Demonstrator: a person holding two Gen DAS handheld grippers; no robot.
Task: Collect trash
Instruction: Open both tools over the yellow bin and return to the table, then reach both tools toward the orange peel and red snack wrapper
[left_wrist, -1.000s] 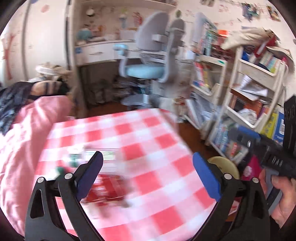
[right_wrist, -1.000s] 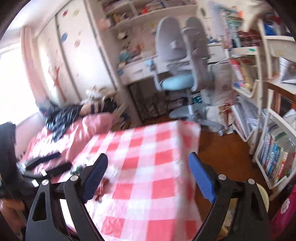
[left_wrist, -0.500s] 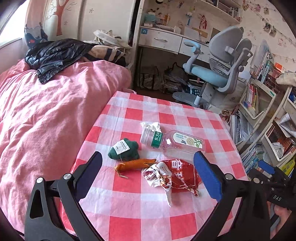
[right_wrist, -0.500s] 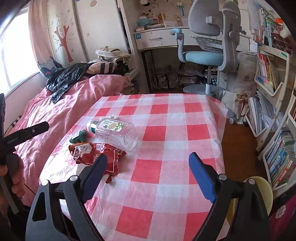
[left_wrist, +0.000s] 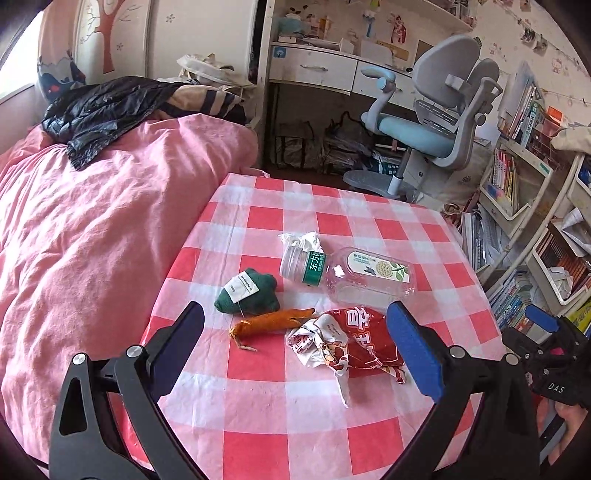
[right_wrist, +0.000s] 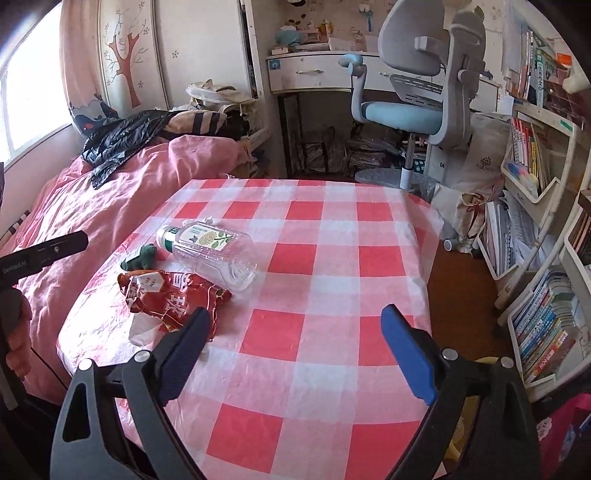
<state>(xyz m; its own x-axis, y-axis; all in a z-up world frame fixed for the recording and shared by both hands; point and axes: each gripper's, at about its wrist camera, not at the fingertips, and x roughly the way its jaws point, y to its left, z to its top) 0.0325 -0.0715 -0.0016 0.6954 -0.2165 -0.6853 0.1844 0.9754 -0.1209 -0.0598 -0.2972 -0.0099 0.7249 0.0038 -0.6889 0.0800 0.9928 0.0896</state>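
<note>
Right — both grippers over near edge of desk (left_wrist: 258, 406), nothing in either. Left gripper (left_wrist: 295, 343) has jaws spread wide, empty, aimed at the litter pile. Right gripper (right_wrist: 295, 350) likewise released, jaws wide apart, over bare checked cloth to the right of the pile.

Trash all on left half of desk, red/white check cloth:
- Red snack wrapper (left_wrist: 351, 343), crumpled, white inner side showing at its left end. Nearest the left gripper, lying between its two blue pads in left wrist view. In right wrist view the wrapper (right_wrist: 173, 295) sits just beyond the right gripper's left finger.
- Clear plastic bottle (left_wrist: 354, 275) on its side, green band at neck, printed label facing up. Just behind wrapper, touching or v. close. Neck points away from right cam, base toward it.
- White crumpled tissue (left_wrist: 303, 240) at bottle's neck end, touching it.

Non-trash mixed in: orange carrot toy (left_wrist: 273, 323) lying flat, tip against wrapper's left edge; green plush w/ white tag (left_wrist: 247, 291) just behind carrot, left of bottle.

Surroundings: pink bed (left_wrist: 92, 240) butts against desk's left side, black jacket (left_wrist: 103, 110) at its far end. Grey/blue chair (right_wrist: 417, 96) beyond desk. Bookshelves (right_wrist: 535, 166) along right wall.
</note>
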